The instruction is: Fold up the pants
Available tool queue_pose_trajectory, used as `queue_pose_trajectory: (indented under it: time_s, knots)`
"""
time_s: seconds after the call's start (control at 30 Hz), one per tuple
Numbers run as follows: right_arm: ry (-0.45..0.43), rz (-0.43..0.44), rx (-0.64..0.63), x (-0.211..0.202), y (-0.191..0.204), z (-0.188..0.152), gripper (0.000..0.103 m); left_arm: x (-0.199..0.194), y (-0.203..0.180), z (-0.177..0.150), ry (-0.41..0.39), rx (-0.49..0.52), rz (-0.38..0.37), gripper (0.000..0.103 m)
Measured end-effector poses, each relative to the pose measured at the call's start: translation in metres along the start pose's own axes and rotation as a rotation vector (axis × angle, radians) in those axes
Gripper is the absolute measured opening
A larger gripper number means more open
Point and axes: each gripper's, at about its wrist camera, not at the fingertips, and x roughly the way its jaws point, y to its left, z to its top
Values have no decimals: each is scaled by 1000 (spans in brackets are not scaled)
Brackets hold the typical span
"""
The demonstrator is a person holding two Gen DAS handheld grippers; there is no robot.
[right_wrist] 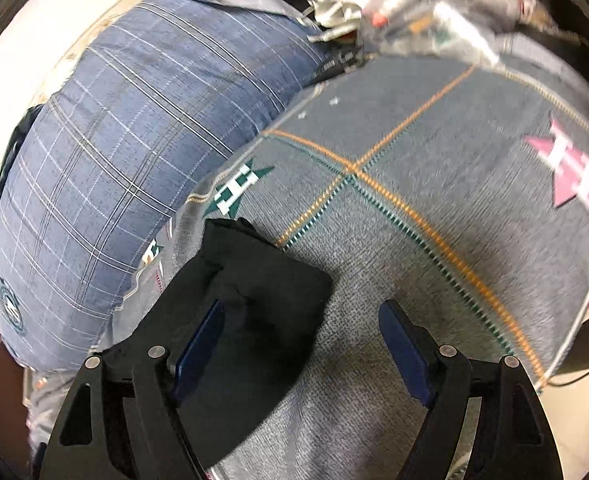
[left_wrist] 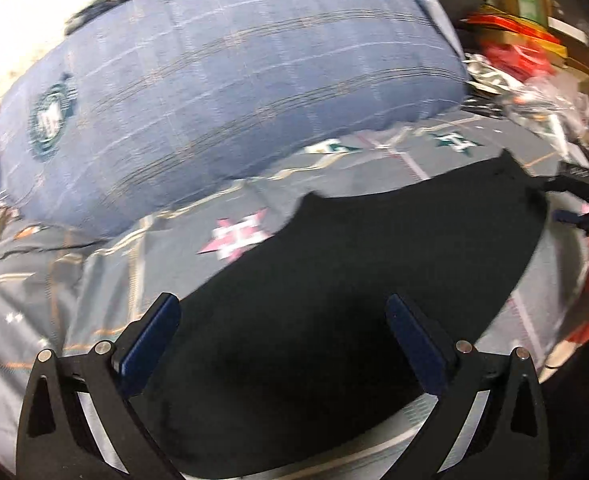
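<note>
The black pants lie spread flat on a grey patterned bedsheet. My left gripper is open, its blue-padded fingers wide apart just above the near part of the pants. In the right wrist view one end of the pants lies on the sheet, with a bunched fold at its far tip. My right gripper is open and empty; its left finger is over the pants, its right finger over bare sheet. The right gripper and the hand holding it show at the left view's right edge.
A large blue plaid pillow lies behind the pants, also in the right wrist view. Red and silver clutter is piled at the bed's far right. A white wall is on the left.
</note>
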Motion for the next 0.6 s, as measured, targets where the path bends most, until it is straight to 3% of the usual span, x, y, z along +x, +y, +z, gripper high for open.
queue_pose_trajectory:
  time_s: [0.1, 0.23, 0.3, 0.37, 0.47, 0.6]
  knots:
    - [3, 55, 40, 5, -5, 7, 80, 8, -14, 16, 32, 22, -68, 103]
    - [17, 111, 57, 15, -7, 15, 73, 22, -34, 35, 60, 67, -63, 103]
    - [49, 139, 49, 22, -5, 19, 57, 23, -39, 37, 68, 54, -77, 103]
    - [67, 130, 38, 28, -4, 22, 34, 25, -41, 39, 79, 35, -99, 103]
    - [78, 124, 18, 27, -2, 20, 12, 30, -48, 39, 107, 38, -112, 103]
    - [27, 161, -52, 12, 8, 17, 10, 39, -52, 42, 139, 40, -112, 103]
